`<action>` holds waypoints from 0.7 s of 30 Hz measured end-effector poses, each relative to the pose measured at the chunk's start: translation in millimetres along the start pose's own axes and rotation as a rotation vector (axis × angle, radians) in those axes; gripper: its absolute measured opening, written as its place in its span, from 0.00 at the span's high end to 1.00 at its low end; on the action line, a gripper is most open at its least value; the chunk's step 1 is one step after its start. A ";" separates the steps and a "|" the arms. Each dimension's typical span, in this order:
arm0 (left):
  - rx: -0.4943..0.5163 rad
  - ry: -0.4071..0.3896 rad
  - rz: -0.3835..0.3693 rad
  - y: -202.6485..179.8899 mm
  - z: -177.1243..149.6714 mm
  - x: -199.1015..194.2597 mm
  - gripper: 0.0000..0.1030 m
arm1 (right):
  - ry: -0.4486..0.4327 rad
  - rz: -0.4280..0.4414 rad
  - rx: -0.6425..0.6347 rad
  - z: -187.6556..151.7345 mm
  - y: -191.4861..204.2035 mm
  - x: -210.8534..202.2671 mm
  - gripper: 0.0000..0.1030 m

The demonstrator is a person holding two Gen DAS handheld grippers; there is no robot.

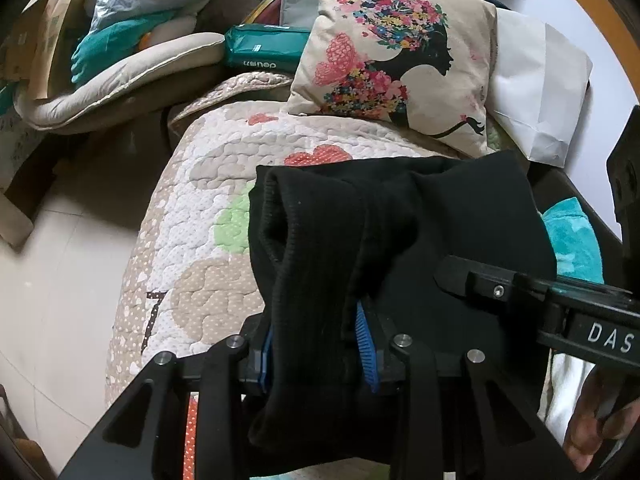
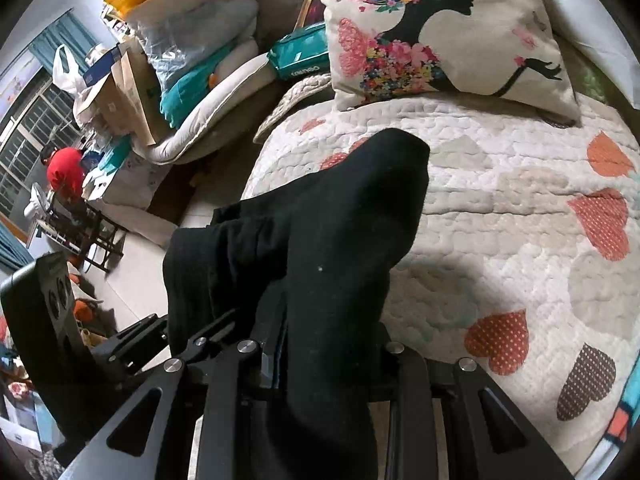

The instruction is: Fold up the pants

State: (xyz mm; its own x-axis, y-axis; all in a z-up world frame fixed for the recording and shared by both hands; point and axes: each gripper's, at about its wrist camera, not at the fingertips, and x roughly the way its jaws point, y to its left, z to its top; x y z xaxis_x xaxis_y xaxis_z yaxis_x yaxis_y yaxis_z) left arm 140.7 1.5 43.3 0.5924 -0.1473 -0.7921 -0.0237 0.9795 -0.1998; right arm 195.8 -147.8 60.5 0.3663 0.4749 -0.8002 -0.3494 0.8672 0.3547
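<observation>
Left wrist view: the left gripper (image 1: 320, 344) has its fingers pinching a thick bunch of the black pants (image 1: 400, 216), with blue finger pads (image 1: 366, 344) showing on either side of the ribbed cloth. The pants are lifted above the quilt (image 1: 208, 184) that covers the bed, and the cloth drapes forward over the fingers in a heavy fold. The right gripper (image 1: 472, 278) comes in from the right edge, its tip lying against the same dark cloth. A flowered pillow (image 1: 392, 48) leans at the head of the bed, with a white envelope (image 1: 540, 92) just beside it.

Right wrist view: the right gripper (image 2: 320, 354) also has its fingers pinching the pants (image 2: 340, 232), which rise in a peak ahead of the camera and hang down to the left, over the side of the bed. The quilt (image 2: 500, 200) lies open to the right, and the pillow (image 2: 440, 28) sits beyond it. A shadow falls on the quilt under the raised cloth.

The step in hand looks like carrying the held pants over to lay a fold. To do it well, both grips should stay firm and level, so the thick cloth does not slip. The two ends should be pulled gently apart to take out the slack, then lowered flat on the open quilt with edges lined up. A bunched grip like this may leave wrinkles inside the fold.
</observation>
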 end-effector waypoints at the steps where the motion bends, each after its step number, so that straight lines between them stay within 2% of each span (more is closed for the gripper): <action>1: 0.008 -0.007 0.008 -1.1 -0.5 -0.5 0.68 | 0.000 0.001 0.000 -0.2 -0.4 0.5 0.72; 8: 0.050 -0.052 0.056 -3.2 -1.9 -5.6 0.68 | -0.032 0.034 0.023 -2.2 -2.0 1.1 0.72; 21: 0.116 -0.056 0.095 -14.8 -10.9 3.8 0.68 | -0.097 0.141 0.145 -29.9 -31.1 9.7 0.71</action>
State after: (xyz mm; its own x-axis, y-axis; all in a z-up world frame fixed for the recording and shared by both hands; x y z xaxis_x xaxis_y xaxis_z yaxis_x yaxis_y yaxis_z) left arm 134.5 -15.1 36.9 0.6360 -0.0480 -0.7702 0.0090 0.9985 -0.0549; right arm 184.5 -174.7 27.3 0.4062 0.5989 -0.6901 -0.2779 0.8004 0.5311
